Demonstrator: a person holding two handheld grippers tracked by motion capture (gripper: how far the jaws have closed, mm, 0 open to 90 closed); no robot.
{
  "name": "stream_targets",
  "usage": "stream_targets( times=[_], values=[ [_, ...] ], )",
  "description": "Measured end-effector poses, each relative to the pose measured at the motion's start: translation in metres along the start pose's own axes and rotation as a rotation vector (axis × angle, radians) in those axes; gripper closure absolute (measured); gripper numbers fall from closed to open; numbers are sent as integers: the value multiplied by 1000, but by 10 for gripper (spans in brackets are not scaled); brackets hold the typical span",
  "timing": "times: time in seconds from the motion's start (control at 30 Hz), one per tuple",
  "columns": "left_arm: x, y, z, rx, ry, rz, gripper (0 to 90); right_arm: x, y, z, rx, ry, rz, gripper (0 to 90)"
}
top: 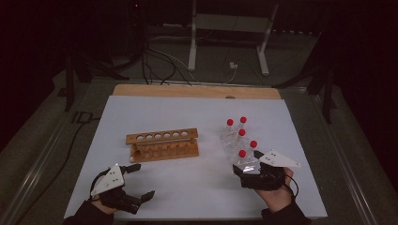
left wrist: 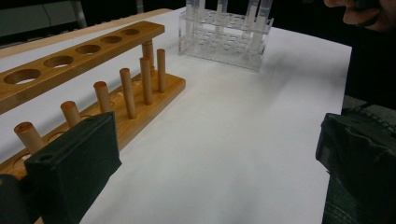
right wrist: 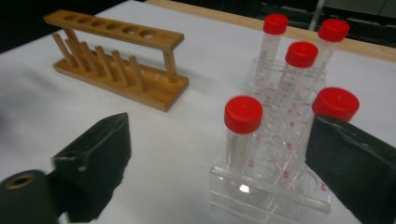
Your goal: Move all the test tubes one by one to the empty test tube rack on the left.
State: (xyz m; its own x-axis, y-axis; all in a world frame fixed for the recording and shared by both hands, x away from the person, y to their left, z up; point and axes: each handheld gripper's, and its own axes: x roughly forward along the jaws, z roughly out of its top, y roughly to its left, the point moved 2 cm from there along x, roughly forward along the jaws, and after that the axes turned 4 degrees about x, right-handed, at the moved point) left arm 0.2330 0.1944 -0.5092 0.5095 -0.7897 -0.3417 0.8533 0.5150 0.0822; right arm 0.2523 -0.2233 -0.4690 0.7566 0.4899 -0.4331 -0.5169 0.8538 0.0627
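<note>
Tubes [top: 241, 132]: all five in clear rack [right wrist: 268, 196], wooden rack [top: 162, 145] at 10 o'clock empty. Right gripper [right wrist: 224, 158] open around nearest tube; left gripper [left wrist: 210, 163] open, idle.

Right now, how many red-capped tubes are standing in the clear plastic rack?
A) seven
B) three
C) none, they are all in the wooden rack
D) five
D: five red caps rise from the clear plastic rack in the high view, and the right gripper view shows the same five, while the holes along the top of the wooden rack are empty.
</note>
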Motion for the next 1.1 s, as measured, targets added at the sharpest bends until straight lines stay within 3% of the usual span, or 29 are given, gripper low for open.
stream_targets(
  times=[0.3,0.33,0.63,1.1],
  values=[
    [0,0,-1,1,12,-6,4,8,-4,-6,-3,66,-59,276],
    [1,0,-1,0,15,-7,4,10,-6,-7,0,84,-57,331],
    [2,-1,-1,0,32,-12,4,16,-8,-7,-11,140,-58,547],
    [3,0,-2,-1,40,-18,4,24,-10,-8,-19,163,-70,659]
  ],
)
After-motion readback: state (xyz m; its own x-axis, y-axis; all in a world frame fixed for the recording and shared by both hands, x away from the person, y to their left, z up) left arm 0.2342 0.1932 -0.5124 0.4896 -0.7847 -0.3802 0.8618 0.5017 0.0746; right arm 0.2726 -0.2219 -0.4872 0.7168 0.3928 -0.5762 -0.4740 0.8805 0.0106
